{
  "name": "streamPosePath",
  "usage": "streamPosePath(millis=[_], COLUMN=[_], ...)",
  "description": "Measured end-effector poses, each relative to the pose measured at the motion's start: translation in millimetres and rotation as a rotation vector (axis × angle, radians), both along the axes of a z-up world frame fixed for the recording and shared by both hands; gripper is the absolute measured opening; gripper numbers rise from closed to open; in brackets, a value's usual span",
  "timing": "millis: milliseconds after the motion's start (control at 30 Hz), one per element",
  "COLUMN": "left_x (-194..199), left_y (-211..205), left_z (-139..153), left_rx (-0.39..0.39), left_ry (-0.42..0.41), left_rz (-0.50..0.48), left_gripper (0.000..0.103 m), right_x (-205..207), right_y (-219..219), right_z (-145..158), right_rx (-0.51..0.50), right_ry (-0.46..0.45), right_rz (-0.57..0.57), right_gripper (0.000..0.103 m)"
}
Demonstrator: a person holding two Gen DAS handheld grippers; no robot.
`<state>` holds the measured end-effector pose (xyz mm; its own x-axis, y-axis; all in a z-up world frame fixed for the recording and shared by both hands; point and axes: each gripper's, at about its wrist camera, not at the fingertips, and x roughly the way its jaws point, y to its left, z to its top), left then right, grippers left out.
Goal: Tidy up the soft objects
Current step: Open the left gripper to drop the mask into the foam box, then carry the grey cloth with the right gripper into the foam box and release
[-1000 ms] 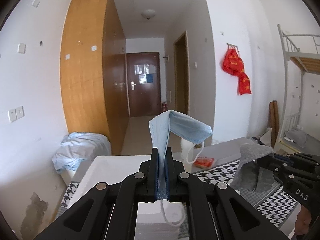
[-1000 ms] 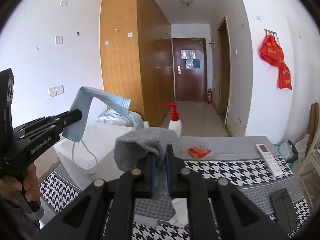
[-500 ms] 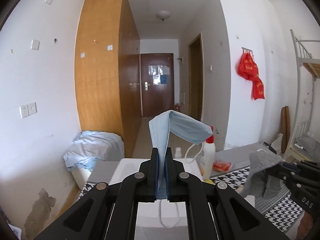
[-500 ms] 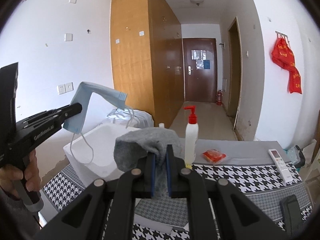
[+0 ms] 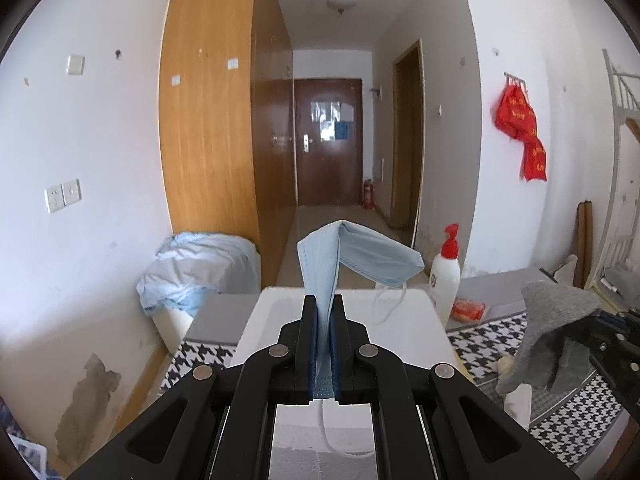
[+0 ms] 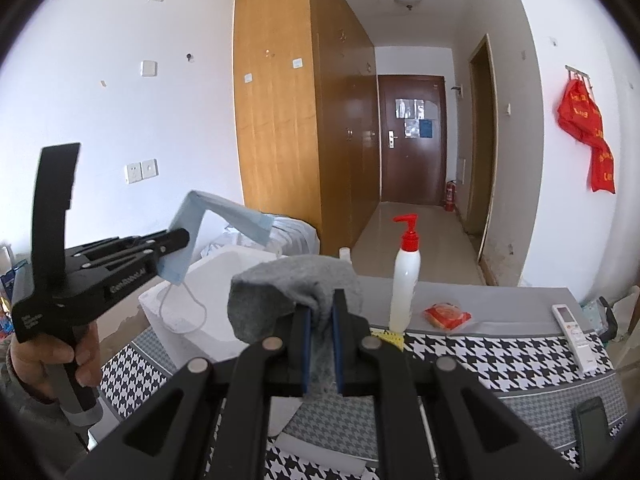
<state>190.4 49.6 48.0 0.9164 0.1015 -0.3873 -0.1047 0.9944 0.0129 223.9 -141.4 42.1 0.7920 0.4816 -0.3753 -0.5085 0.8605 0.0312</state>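
Observation:
My left gripper [image 5: 324, 304] is shut on a light blue face mask [image 5: 352, 256] that folds over above its fingers, ear loops dangling. It hangs over a white foam box [image 5: 280, 312]. In the right wrist view the same left gripper [image 6: 182, 238] holds the face mask [image 6: 224, 212] above the foam box [image 6: 224, 268]. My right gripper [image 6: 319, 300] is shut on a grey sock [image 6: 288, 284], held above the houndstooth table cloth [image 6: 500, 356]. The left wrist view shows the sock [image 5: 552, 328] at the right edge.
A white pump bottle [image 6: 406, 280] with a red top stands behind the sock, a red snack packet [image 6: 447, 314] beside it. A white remote [image 6: 572, 330] and a dark phone [image 6: 592, 424] lie at the right. A hand [image 6: 60, 360] grips the left tool. Blue bedding [image 5: 196, 268] lies by the wardrobe.
Both grippers have moved sideways with their loads still held. The foam box now lies straight under the mask, and the pump bottle has come into the left wrist view.

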Motion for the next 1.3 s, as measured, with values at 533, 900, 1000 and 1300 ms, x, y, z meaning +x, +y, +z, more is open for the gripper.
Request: streamPosePath(millis=[533,900,1000,1300], left_x=[9.6,-16.4,-21.5,-36.9], left_y=[7.0,28.8,34.8,53.7], left_z=[-15.4,-0.6,-0.6,0.1], left_rx=[-0.007,-0.029,-0.022,-0.024], left_ry=[0.05,-0.058,-0.064,-0.089], left_rz=[-0.005,0.032,0.048,0.092], left_gripper=[0.075,0.102,0.102,0.102], right_x=[10.3,13.7,14.0,20.7], right_y=[17.3,32.1,39.6,61.2], right_z=[-5.1,-2.6,-0.4,2.9], right_rx=[-0.029,-0.031,-0.035,-0.043], right_ry=[0.024,0.022,0.015,0.022], right_rz=[-0.002,0.017,0.028,0.063], right_gripper=[0.012,0.012,0.012,0.012])
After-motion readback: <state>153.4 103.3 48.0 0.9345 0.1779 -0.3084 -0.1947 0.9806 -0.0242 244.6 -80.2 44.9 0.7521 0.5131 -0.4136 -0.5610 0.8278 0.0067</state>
